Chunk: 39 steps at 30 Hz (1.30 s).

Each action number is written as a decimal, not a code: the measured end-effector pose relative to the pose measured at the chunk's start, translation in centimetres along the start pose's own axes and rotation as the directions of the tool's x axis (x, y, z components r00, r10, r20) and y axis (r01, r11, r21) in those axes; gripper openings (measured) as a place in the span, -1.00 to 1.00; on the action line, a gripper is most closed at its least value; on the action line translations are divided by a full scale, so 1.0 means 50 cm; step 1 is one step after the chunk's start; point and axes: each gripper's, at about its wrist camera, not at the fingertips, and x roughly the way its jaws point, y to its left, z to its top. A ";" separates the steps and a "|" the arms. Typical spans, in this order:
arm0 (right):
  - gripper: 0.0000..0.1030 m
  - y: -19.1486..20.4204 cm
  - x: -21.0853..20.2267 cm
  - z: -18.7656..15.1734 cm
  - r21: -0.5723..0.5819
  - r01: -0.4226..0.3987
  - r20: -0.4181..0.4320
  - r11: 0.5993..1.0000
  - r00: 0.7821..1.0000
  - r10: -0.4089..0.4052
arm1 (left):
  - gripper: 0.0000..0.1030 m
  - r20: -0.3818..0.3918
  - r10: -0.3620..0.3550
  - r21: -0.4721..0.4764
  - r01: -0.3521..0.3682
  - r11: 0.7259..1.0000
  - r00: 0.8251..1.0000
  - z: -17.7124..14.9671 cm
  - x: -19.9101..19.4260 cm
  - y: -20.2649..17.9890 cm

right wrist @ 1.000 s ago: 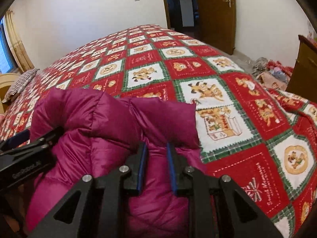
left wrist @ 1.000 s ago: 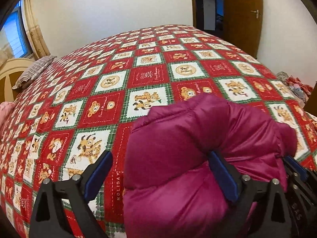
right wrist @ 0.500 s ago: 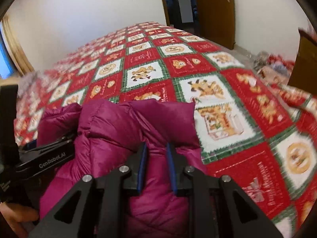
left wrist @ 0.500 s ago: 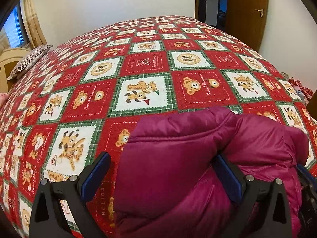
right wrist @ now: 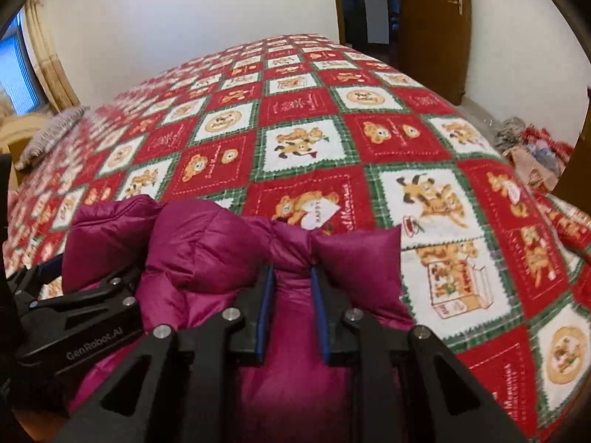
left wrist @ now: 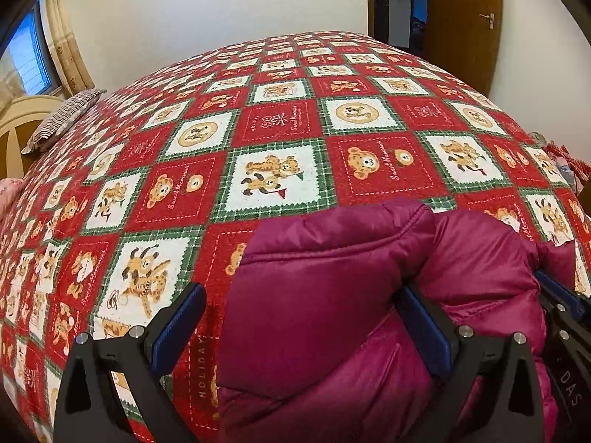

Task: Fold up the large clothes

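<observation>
This is a bedroom in a home. A wide bed (left wrist: 295,140) fills most of both views, covered with a red, white and green patchwork bedspread (right wrist: 369,170) printed with cartoon bears. A striped pillow (left wrist: 62,118) lies at the far left against a pale curved headboard (left wrist: 26,118). Behind it, a window (left wrist: 29,55) with a patterned beige curtain (left wrist: 68,59) lets in daylight. Plain white walls (left wrist: 203,11) enclose the room, and a brown wooden door (right wrist: 432,26) with a lever handle stands open beside a dark doorway. Loose clothes (right wrist: 532,151) lie heaped on the floor to the right.
</observation>
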 end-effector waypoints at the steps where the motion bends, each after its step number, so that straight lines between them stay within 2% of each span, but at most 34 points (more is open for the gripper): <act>1: -0.53 -0.002 -0.002 -0.003 0.007 -0.006 0.005 1.000 1.000 0.006 | 0.99 -0.006 -0.010 -0.001 0.010 1.000 1.000 0.003 -0.003 0.002; 3: -0.53 -0.003 -0.004 -0.008 0.014 -0.010 0.016 1.000 1.000 0.010 | 0.98 -0.003 -0.031 0.007 0.031 0.999 1.000 0.019 -0.014 0.009; 5: -0.53 -0.005 -0.007 -0.012 0.024 -0.016 0.025 1.000 1.000 0.016 | 0.98 0.050 -0.043 0.013 0.042 0.999 0.998 0.049 -0.032 0.019; 7: -0.53 -0.005 -0.007 -0.010 0.027 -0.019 0.027 0.999 0.999 0.018 | 0.98 0.069 -0.021 0.021 0.019 1.000 0.997 0.074 -0.025 0.018; 11: -0.53 -0.012 -0.006 -0.010 0.045 -0.036 0.029 0.998 0.999 0.035 | 0.98 -0.022 0.004 0.052 -0.003 0.999 1.000 0.087 0.053 -0.006; 15: -0.53 -0.018 -0.008 -0.011 0.064 -0.054 0.032 0.997 0.998 0.052 | 0.98 -0.076 -0.029 -0.013 0.028 1.000 0.997 0.083 0.092 0.010; 17: -0.53 -0.017 -0.008 -0.011 0.067 -0.049 0.038 0.997 0.998 0.047 | 0.98 -0.074 -0.040 -0.027 0.038 0.999 0.996 0.080 0.096 0.014; 21: -0.54 -0.015 -0.005 -0.010 0.060 -0.040 0.038 0.997 0.999 0.038 | 0.99 -0.049 0.003 0.001 -0.003 1.000 0.999 0.076 0.084 -0.001; 22: -0.54 -0.015 -0.004 -0.009 0.058 -0.041 0.038 0.997 0.999 0.038 | 0.98 -0.056 -0.014 -0.006 0.013 1.000 0.998 0.076 0.085 0.004; 24: -0.56 -0.017 -0.004 -0.009 0.059 -0.040 0.037 0.997 0.999 0.038 | 0.98 -0.094 -0.095 -0.052 0.091 0.995 0.991 0.075 0.082 0.033; 26: -0.56 -0.015 -0.005 -0.009 0.055 -0.032 0.036 0.998 0.999 0.030 | 0.98 -0.113 -0.203 -0.121 0.189 0.974 0.973 0.061 0.049 0.078; 27: -0.54 -0.013 -0.006 -0.009 0.049 -0.022 0.036 0.999 0.999 0.021 | 0.98 -0.088 -0.244 -0.155 0.229 0.961 0.966 0.049 0.019 0.104; 29: -0.51 -0.012 -0.009 -0.009 0.046 -0.011 0.037 0.999 0.999 0.009 | 0.98 -0.039 -0.283 -0.174 0.272 0.946 0.958 0.026 -0.038 0.141; 32: -0.45 -0.012 -0.009 -0.004 0.049 0.004 0.010 0.999 1.000 -0.004 | 0.98 0.008 -0.260 -0.102 0.259 0.960 0.966 -0.008 -0.117 0.173; 33: -0.31 -0.012 -0.013 -0.002 0.044 0.016 -0.002 0.999 1.000 -0.016 | 0.98 0.026 -0.242 -0.080 0.244 0.967 0.970 -0.018 -0.136 0.180; 34: -0.07 -0.011 -0.023 0.000 0.036 0.035 -0.016 0.999 0.999 -0.034 | 0.98 0.052 -0.214 -0.058 0.216 0.975 0.976 -0.032 -0.162 0.182; 35: 0.07 -0.013 -0.039 0.000 0.038 0.050 -0.020 0.998 0.999 -0.049 | 0.98 0.075 -0.184 -0.040 0.188 0.981 0.980 -0.046 -0.184 0.183; 36: 0.40 -0.017 -0.059 -0.004 0.050 0.041 -0.006 0.998 0.999 -0.041 | 0.98 0.095 -0.161 -0.022 0.164 0.986 0.982 -0.060 -0.200 0.184; 37: 0.65 -0.025 -0.090 -0.013 0.074 0.002 0.029 0.997 1.000 -0.004 | 0.98 0.110 -0.147 -0.009 0.149 0.989 0.983 -0.071 -0.210 0.187; 39: 0.81 -0.040 -0.148 -0.035 0.111 -0.042 0.092 0.993 0.995 0.032 | 0.98 0.134 -0.119 0.014 0.118 0.993 0.984 -0.092 -0.227 0.189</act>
